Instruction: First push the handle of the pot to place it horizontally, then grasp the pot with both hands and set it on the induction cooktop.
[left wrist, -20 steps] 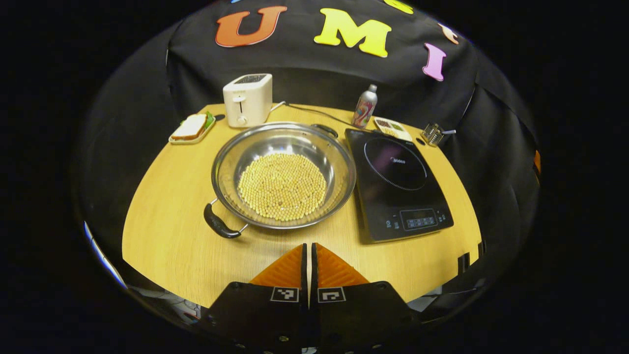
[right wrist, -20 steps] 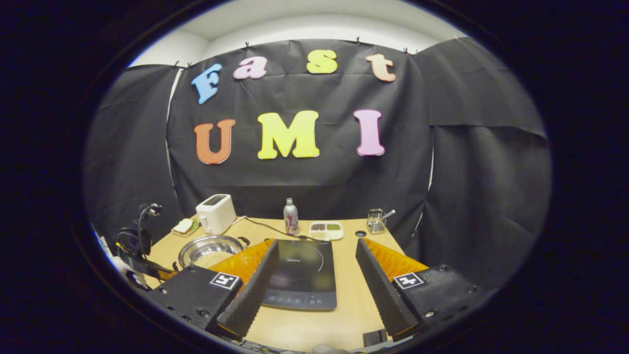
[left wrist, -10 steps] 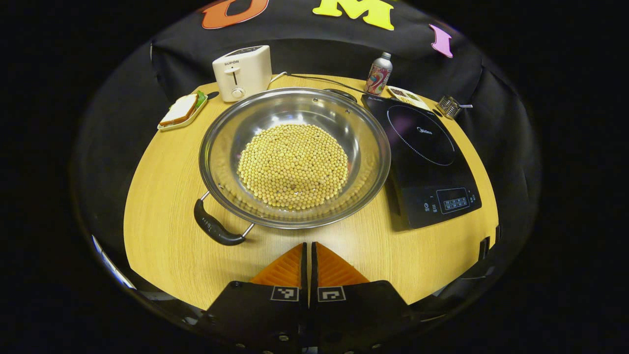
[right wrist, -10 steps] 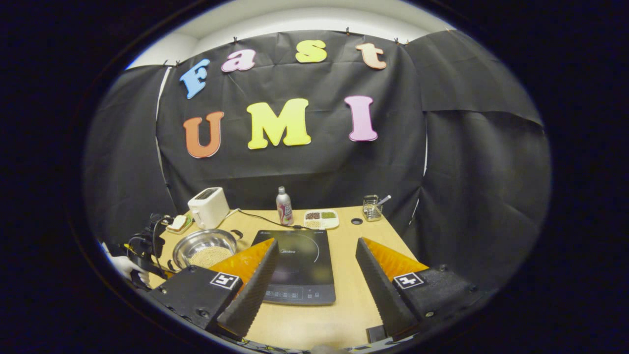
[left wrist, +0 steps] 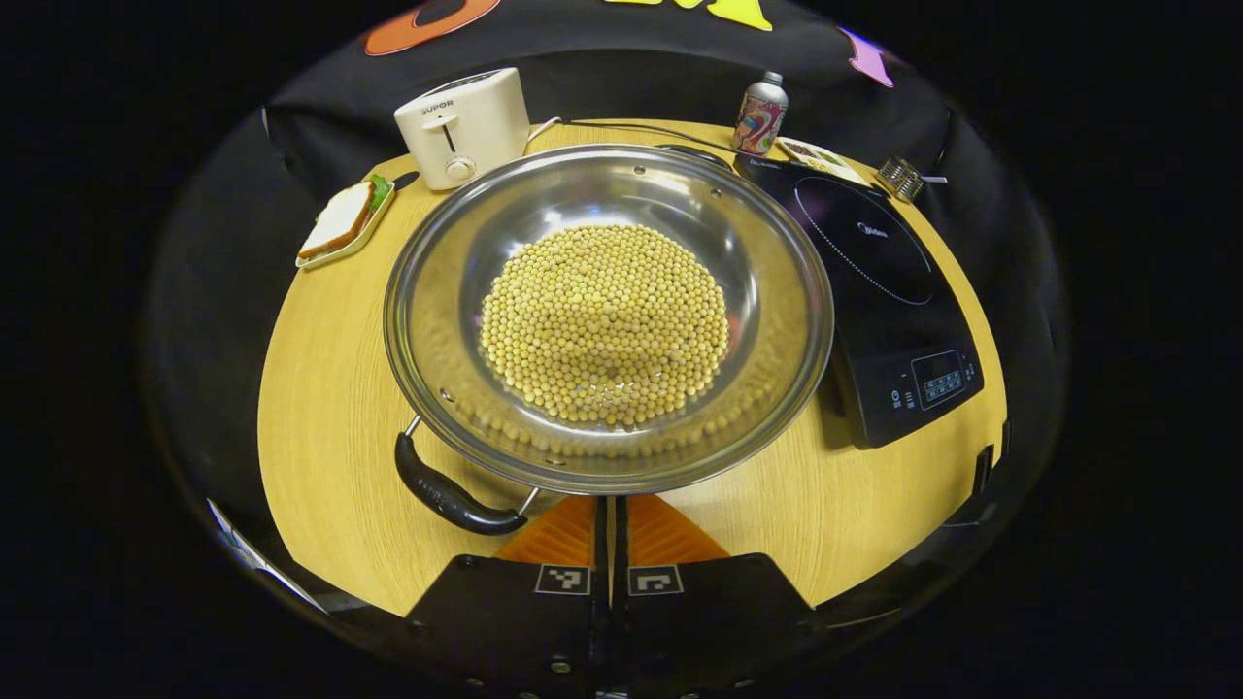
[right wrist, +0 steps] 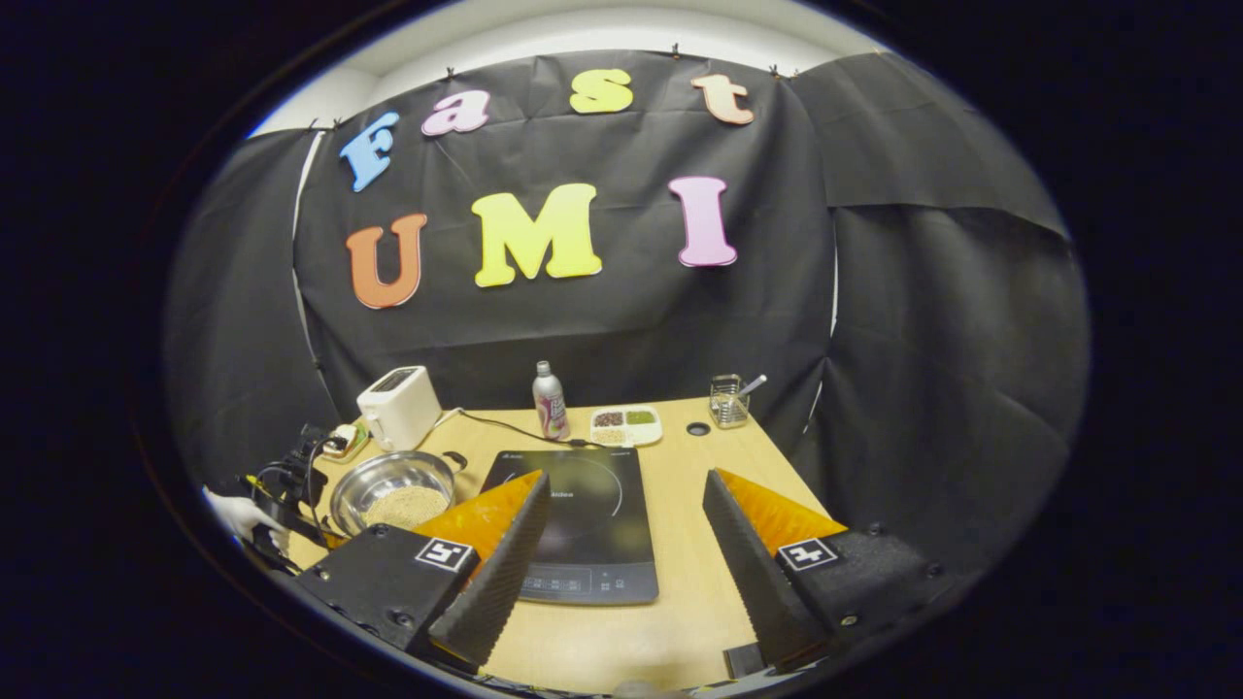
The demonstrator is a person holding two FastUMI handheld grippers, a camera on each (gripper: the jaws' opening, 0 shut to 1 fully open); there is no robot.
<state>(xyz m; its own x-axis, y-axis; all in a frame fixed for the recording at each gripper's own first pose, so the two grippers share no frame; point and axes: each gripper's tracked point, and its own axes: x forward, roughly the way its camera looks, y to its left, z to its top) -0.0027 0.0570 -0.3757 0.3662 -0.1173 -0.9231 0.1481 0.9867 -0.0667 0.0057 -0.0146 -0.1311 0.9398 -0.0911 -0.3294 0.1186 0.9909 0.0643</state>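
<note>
A wide steel pot [left wrist: 442, 262] full of yellow soybeans [left wrist: 607, 320] sits on the wooden table, left of the black induction cooktop [left wrist: 874, 282]. Its near black handle [left wrist: 452, 493] points toward the lower left, and a second handle [left wrist: 691, 153] lies at the far rim. My left gripper [left wrist: 612, 502] is shut with nothing between its fingers. Its tips sit right at the pot's near rim, just right of the near handle. In the right gripper view my right gripper [right wrist: 626, 478] hangs open above the cooktop [right wrist: 583, 524], with the pot [right wrist: 388, 478] off to its left.
A white toaster [left wrist: 464, 126] and a sandwich on a small tray [left wrist: 340, 218] stand at the back left. A can [left wrist: 760, 100], a snack tray [left wrist: 821, 155] and a glass holder [left wrist: 898, 178] line the far right. A gloved hand [right wrist: 238, 515] holds the left gripper.
My left gripper has moved forward and down toward the pot, whose near rim now meets its tips. The right gripper stays open and has shifted only slightly.
</note>
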